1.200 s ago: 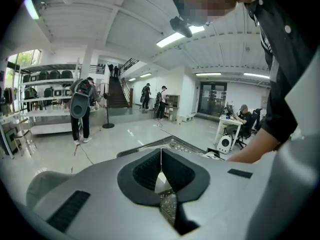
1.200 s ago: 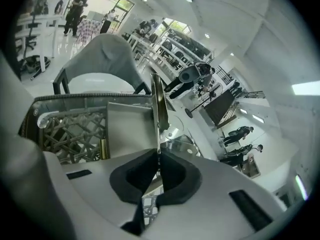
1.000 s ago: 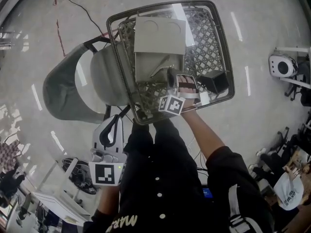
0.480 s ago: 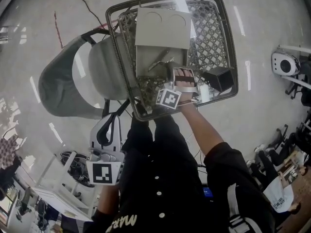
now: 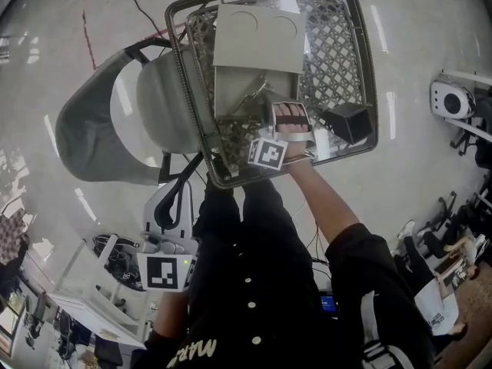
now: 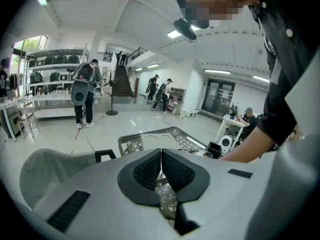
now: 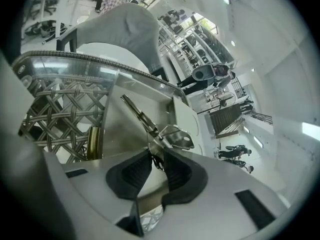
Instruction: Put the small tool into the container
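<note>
A small shiny metal tool (image 7: 145, 121) with a hinged flap and a spring lies slanted inside the open white container (image 7: 125, 134) on the woven glass-topped table (image 5: 361, 68). From the head view the tool (image 5: 250, 97) rests at the container's (image 5: 231, 91) near end, with the lid (image 5: 260, 37) folded back beyond it. My right gripper (image 7: 157, 159) reaches into the container. Its jaws are opening, the tool's near end stands in the gap, and the pads stand clear of it. My left gripper (image 6: 161, 156) is low by the person's body (image 5: 181, 187), shut on nothing.
A grey chair (image 5: 100, 129) is pushed against the table's left side. On the table's right corner sits a black box (image 5: 347, 121). A brass cylinder (image 7: 95, 143) stands on the weave beside the container. A white machine (image 5: 447, 102) sits on the floor at right.
The right gripper stays at the container's near end with the tool in front of it; only the whole view has shifted a little. The left gripper has not moved.
</note>
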Demonstrator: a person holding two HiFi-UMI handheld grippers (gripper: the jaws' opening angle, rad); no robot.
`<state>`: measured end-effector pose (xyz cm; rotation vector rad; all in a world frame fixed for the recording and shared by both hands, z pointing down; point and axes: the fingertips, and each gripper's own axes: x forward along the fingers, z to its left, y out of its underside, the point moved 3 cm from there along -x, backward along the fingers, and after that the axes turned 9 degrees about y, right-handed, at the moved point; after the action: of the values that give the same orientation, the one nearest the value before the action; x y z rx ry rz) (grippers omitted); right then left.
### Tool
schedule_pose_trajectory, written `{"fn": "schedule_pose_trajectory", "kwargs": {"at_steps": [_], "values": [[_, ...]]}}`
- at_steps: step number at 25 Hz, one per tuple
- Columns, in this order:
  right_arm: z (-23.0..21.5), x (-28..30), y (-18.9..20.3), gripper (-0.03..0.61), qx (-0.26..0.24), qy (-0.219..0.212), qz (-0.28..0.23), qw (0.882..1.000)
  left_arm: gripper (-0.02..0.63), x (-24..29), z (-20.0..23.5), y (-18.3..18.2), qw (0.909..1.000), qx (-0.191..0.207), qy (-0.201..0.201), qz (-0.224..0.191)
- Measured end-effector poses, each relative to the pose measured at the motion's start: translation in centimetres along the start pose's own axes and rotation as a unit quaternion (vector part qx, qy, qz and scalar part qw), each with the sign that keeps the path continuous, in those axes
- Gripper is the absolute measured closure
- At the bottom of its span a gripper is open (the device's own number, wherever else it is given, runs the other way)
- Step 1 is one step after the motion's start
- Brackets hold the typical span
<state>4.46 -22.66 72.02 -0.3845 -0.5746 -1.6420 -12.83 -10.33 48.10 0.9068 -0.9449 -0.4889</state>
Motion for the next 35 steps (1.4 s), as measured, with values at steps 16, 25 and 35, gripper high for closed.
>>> {"fn": "schedule_pose_trajectory", "kwargs": {"at_steps": [16, 25, 35], "values": [[-0.1, -0.5, 0.6, 0.401, 0.054, -0.015, -0.023, 0.998, 0.583, 0.7, -0.6, 1.0, 0.9999, 0.003, 0.013, 0.01], [0.2, -2.2, 2.4, 0.438, 0.047, -0.022, -0.014, 0.999, 0.583, 0.8, -1.1, 1.1, 0.9998, 0.002, 0.018, 0.01], [1.9, -1.9, 2.5, 0.5, -0.002, -0.024, -0.015, 1.0, 0.583, 1.0, -1.5, 1.2, 0.9996, 0.001, 0.026, 0.013]]}}
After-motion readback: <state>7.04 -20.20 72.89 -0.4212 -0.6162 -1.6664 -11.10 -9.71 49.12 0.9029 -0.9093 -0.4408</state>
